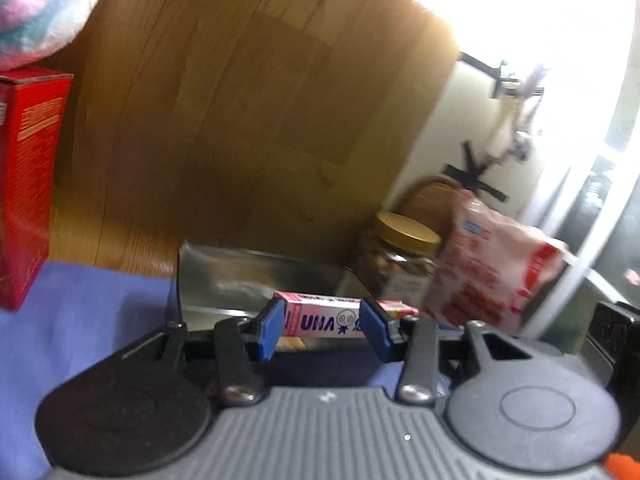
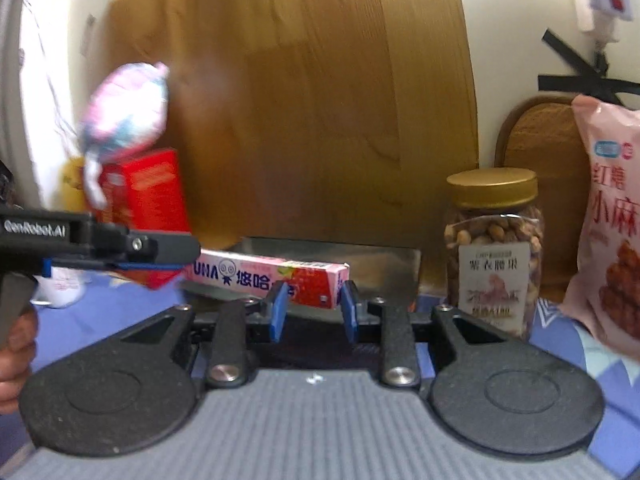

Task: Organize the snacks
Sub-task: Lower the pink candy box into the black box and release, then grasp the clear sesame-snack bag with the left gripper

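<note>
Left gripper [image 1: 326, 330] jaws are clamping the pink candy box [image 1: 320, 317] at lower centre, probably just above the metal tray [image 1: 240, 272], while right gripper [image 2: 312, 308] jaws are hanging released around its end; keeping it level while lowering into the tray.

Candy box [image 2: 264, 278] reads "UHA"; left gripper [image 2: 120, 256] "GenRobot.AI".

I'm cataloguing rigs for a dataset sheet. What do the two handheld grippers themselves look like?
Each has blue pads on black jaw carriers, black linkage bars with silver screws, two round black discs and a ribbed grey top plate. In the right wrist view, the left gripper is a black bar lettered "GenRobot.AI" in white. No cables or sleeves are visible.
</note>
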